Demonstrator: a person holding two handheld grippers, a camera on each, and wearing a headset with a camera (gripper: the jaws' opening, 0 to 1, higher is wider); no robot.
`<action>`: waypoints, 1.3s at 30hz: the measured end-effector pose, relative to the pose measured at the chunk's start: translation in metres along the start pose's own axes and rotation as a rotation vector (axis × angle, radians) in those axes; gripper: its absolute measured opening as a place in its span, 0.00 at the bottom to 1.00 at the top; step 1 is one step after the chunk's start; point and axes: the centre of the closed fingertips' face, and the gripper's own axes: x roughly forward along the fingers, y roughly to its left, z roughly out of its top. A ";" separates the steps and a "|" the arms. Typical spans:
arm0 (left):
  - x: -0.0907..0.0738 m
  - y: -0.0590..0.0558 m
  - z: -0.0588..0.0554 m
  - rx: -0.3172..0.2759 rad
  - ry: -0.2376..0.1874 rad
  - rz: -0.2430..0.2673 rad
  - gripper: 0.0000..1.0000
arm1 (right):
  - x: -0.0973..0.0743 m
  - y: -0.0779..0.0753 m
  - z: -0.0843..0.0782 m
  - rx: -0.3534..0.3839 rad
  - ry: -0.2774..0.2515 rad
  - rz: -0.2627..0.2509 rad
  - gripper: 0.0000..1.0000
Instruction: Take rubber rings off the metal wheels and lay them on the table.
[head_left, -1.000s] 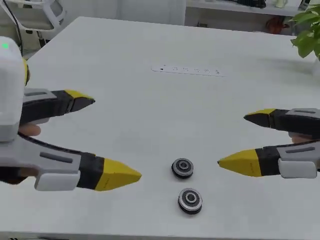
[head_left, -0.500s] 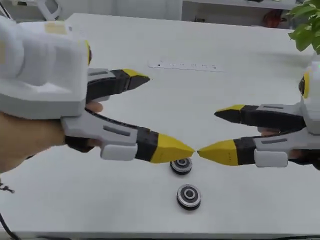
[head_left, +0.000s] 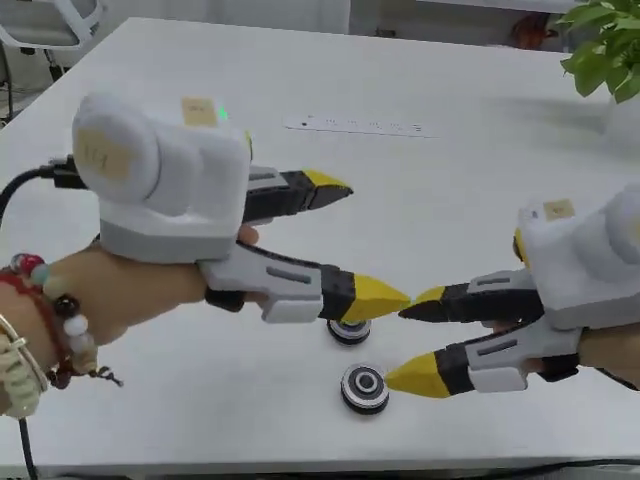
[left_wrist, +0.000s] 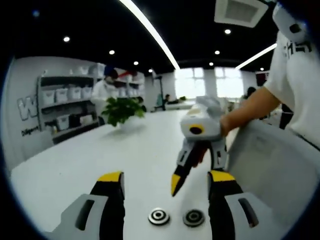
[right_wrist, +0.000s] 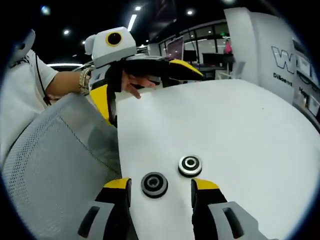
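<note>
Head view: wide-open, empty jaws on the left gripper, lower tip over the far wheel. Moderately parted, empty jaws on the right gripper, lower tip just beside the near wheel. Both wheels flat on the white surface, dark rings on. Green plant at far right; shelves along a wall.
</note>
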 end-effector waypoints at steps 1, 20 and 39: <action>0.000 -0.002 -0.007 0.000 0.026 -0.012 0.65 | 0.002 0.002 -0.005 -0.012 0.022 0.007 0.45; 0.007 -0.026 -0.074 0.000 0.215 -0.123 0.44 | 0.026 0.008 -0.033 -0.083 0.170 -0.001 0.32; 0.030 -0.053 -0.105 0.049 0.304 -0.196 0.27 | 0.025 0.005 -0.030 -0.078 0.156 -0.014 0.27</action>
